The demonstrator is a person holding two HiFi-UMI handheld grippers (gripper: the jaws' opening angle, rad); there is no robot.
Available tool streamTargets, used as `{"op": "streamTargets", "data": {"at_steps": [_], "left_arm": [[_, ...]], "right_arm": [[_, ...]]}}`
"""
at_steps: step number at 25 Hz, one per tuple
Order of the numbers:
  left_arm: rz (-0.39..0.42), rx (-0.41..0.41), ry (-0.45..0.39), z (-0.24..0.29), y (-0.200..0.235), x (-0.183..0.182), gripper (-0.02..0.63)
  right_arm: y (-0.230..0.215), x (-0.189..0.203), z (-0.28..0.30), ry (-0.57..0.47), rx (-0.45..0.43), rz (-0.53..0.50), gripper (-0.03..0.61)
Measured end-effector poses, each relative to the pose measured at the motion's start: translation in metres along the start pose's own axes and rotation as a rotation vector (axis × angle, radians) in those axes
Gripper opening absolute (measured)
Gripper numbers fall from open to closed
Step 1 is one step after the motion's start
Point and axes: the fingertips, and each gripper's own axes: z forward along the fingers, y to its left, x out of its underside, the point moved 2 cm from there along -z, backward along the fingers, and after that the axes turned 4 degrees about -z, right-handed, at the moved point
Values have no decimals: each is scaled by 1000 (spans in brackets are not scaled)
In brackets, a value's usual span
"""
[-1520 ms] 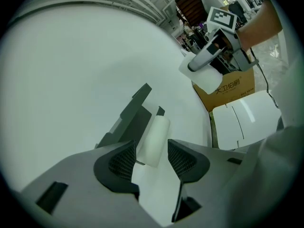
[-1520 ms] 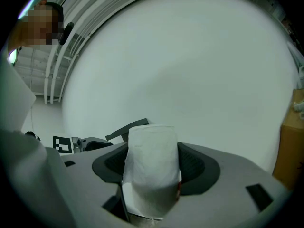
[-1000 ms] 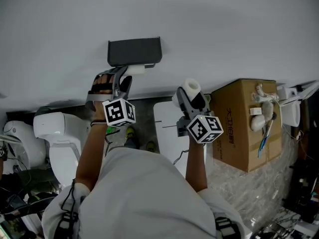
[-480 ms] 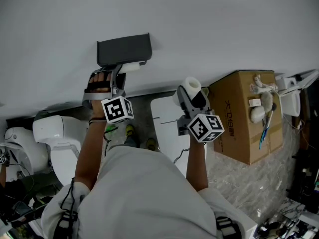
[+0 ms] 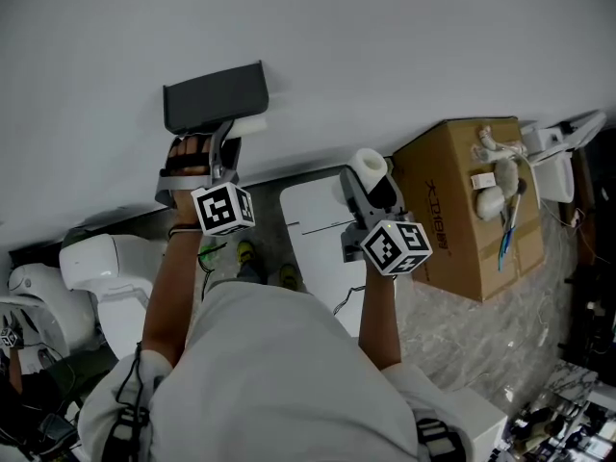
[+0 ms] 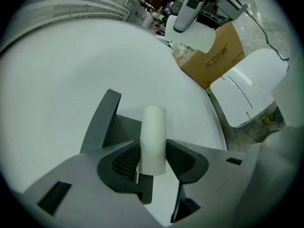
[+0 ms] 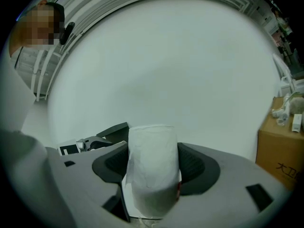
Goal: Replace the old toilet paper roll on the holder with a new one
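You face a white wall [image 5: 385, 46]. Nearest you, your right gripper [image 7: 153, 167] clamps the new roll [image 7: 152, 184] upright. Farther on, your left gripper [image 6: 153, 159] has just been closing its jaws, and its pads now press the old roll [image 6: 153, 132] below the dark holder [image 6: 102, 122].

My left gripper [image 5: 227, 142], upper left of the head view, has its jaws just closing onto the empty tube [image 6: 154, 127]. My right gripper [image 5: 370, 183], at centre, clamps the new roll [image 7: 152, 165]. Both forearms are stretched forward.

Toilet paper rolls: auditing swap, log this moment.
left tongs: just closing on empty core at holder | right tongs: grip toilet paper roll
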Motion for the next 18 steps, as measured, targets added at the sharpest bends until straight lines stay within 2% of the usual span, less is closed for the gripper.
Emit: {"op": "streamTargets", "data": {"at_steps": [18], "left_arm": [[1, 35, -146, 21, -13, -73, 195]], "right_arm": [[-49, -10, -79, -66, 211, 16, 302]]}}
